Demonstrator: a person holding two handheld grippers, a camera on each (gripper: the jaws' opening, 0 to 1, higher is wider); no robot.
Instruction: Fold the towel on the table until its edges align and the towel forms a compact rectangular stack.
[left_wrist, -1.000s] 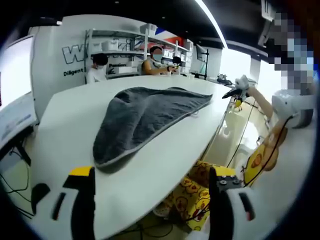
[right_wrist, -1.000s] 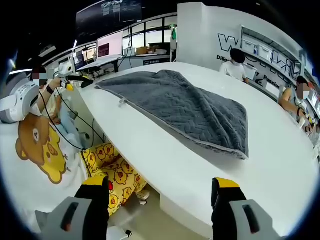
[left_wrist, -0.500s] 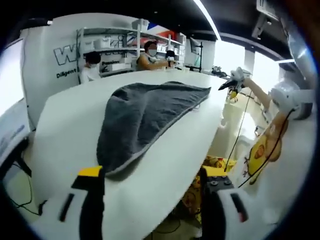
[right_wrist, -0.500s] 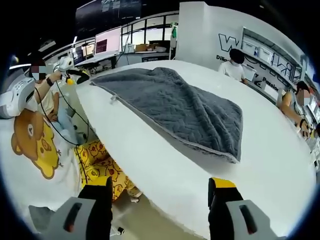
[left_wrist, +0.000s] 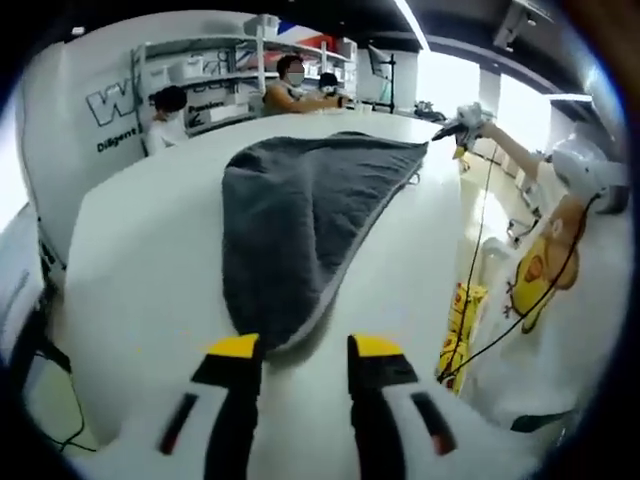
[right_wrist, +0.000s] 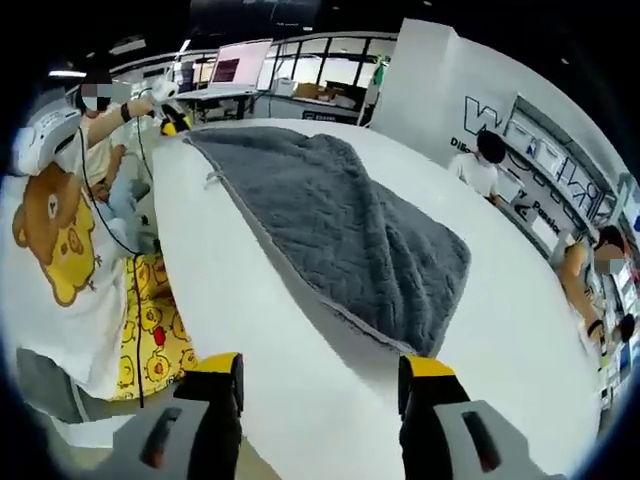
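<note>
A grey quilted towel (left_wrist: 300, 220) lies spread lengthwise on the white table (left_wrist: 130, 260). Its rounded near end reaches the tips of my left gripper (left_wrist: 303, 352), which hovers low over the table. The jaws stand open with a narrow gap and hold nothing. In the right gripper view the towel (right_wrist: 340, 215) runs away to the upper left. Its near corner lies just ahead of the right finger (right_wrist: 425, 372) of my right gripper (right_wrist: 320, 368), which is open and empty. The other gripper (left_wrist: 458, 122) shows small past the towel's far corner, as does its counterpart (right_wrist: 168, 100).
The table's (right_wrist: 250, 300) long edge runs beside the person in a white bear-print shirt (right_wrist: 50, 230), with cables hanging there. People sit at the table's far side (left_wrist: 165, 110), (right_wrist: 485, 160). Shelves (left_wrist: 210, 70) and monitors (right_wrist: 240, 70) stand behind.
The left view has moved in over the table to the towel's near end, and its jaws have come much closer together. The right view has also moved closer to the towel; its jaws stay apart.
</note>
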